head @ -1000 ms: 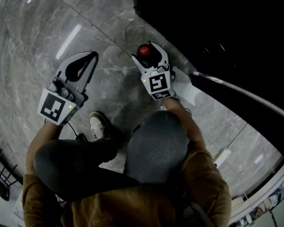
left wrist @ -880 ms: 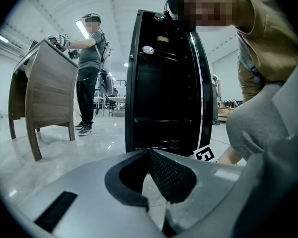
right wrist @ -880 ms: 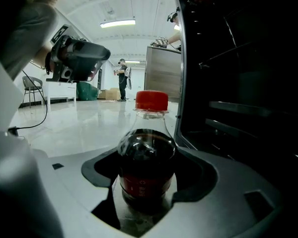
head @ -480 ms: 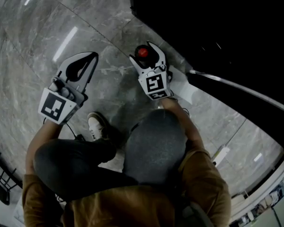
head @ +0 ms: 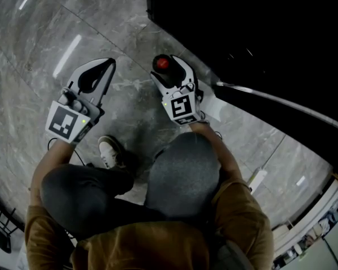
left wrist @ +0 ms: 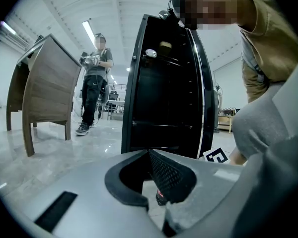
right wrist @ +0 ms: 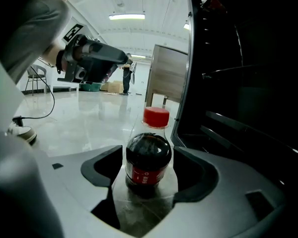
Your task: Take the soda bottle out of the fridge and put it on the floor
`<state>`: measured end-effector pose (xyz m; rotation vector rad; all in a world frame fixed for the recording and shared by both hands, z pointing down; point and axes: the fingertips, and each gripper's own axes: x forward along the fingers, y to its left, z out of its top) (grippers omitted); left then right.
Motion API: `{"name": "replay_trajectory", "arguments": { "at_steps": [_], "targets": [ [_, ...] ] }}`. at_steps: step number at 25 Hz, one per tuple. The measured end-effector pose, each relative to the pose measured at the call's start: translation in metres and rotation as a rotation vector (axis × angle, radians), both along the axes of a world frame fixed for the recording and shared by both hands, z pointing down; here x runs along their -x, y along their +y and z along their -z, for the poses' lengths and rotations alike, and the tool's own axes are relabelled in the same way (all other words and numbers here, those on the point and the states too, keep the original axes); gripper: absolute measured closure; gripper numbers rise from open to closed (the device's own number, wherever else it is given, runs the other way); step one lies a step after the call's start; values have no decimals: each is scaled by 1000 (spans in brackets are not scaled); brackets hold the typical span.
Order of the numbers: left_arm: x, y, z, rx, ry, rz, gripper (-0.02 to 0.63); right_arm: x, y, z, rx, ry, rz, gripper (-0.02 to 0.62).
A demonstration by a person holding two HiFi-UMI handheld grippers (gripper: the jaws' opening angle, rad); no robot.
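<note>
The soda bottle (right wrist: 148, 162), dark cola with a red cap (head: 161, 63) and red label, stands upright on the grey marble floor just outside the open black fridge (head: 242, 27). My right gripper (right wrist: 148, 150) is low over the floor with one jaw on each side of the bottle's body. A thin gap shows beside it, so the gripper is open. In the head view the right gripper (head: 168, 66) is in front of the fridge's opening. My left gripper (head: 108, 65) hangs to the left over bare floor, shut and holding nothing; its jaws meet (left wrist: 150, 152).
The fridge's dark shelves (right wrist: 238, 83) are close on the right and its door edge (head: 270, 97) juts out. My knees and a white shoe (head: 108, 151) are below the grippers. A wooden desk (left wrist: 44, 83) and a standing person (left wrist: 95, 83) are far off.
The right gripper and the bottle have shifted slightly left and lower in the head view. The left gripper has barely moved.
</note>
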<state>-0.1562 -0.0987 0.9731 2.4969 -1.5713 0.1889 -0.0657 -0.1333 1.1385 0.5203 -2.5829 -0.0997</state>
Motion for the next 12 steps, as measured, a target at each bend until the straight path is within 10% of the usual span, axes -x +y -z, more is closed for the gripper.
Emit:
{"name": "replay_trajectory", "arguments": {
  "at_steps": [12],
  "targets": [
    [2,-11,-1,-12,31,35,604,-14,4,4,-42,58,30,348]
  ]
}}
